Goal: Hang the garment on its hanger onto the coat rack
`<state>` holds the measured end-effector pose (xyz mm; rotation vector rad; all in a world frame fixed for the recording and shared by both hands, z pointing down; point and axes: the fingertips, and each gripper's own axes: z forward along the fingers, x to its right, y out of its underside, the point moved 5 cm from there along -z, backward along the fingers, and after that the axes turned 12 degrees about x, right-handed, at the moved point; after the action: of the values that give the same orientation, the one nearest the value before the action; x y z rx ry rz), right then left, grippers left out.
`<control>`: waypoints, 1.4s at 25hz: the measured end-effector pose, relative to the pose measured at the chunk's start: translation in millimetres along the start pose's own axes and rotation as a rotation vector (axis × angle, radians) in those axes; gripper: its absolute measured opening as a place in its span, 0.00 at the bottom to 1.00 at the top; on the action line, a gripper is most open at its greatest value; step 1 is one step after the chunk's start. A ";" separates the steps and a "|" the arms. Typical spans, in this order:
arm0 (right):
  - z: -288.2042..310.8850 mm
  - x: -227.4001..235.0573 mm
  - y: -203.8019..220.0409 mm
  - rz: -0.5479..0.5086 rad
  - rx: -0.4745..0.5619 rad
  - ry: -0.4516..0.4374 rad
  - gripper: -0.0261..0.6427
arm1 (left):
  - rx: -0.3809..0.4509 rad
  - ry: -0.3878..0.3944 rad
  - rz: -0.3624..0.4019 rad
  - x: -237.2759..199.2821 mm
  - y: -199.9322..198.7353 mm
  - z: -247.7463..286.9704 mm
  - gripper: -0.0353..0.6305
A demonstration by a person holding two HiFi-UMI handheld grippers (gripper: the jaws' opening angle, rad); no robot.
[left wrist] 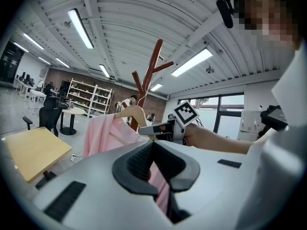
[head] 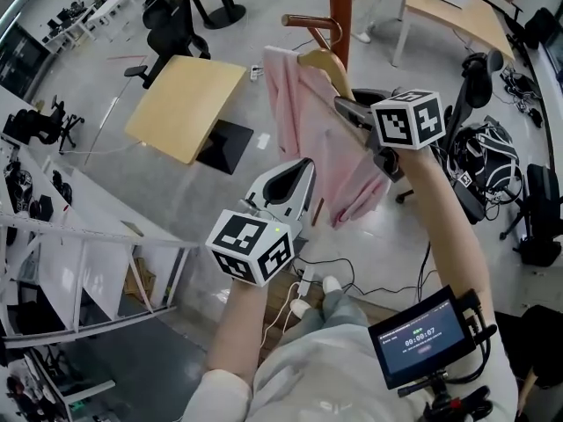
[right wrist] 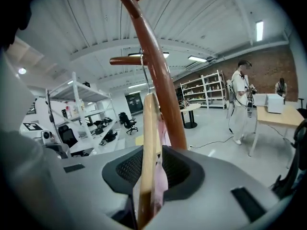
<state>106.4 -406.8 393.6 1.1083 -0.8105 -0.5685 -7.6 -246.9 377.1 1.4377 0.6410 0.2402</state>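
One pale pink garment (head: 301,126), limp on its wooden hanger (head: 326,61)

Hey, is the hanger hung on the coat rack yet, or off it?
Off it: the right gripper holds the hanger beside the coat rack, below its peg.

ahead: coat rack pole (right wrist: 165,99) just behind hanger (right wrist: 147,166) (wooden) | left: tilted desk (head: 186,105) — open floor (head: 255,35) between

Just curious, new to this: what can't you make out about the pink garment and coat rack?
Coat rack: pole runs off the head view's top edge; base unseen.
Hanger: head view, hook too small to tell if it's on a peg.
Pink garment: lower part hidden by the left gripper's body, left gripper view.
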 end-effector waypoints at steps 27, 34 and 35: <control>-150.7 -13.4 -2.4 0.152 0.255 0.055 0.15 | 0.040 0.066 -0.110 55.5 3.2 22.2 0.06; -155.7 -35.9 -13.9 0.126 0.303 -0.026 0.13 | 0.045 0.072 -0.044 63.0 -10.2 12.8 0.06; -154.0 -42.2 -18.9 0.119 0.314 -0.043 0.10 | 0.053 0.067 -0.047 62.0 -14.3 8.5 0.06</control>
<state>205.1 -296.7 330.4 1.3271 -1.0195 -0.3734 44.2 -223.8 347.0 1.4685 0.7394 0.2372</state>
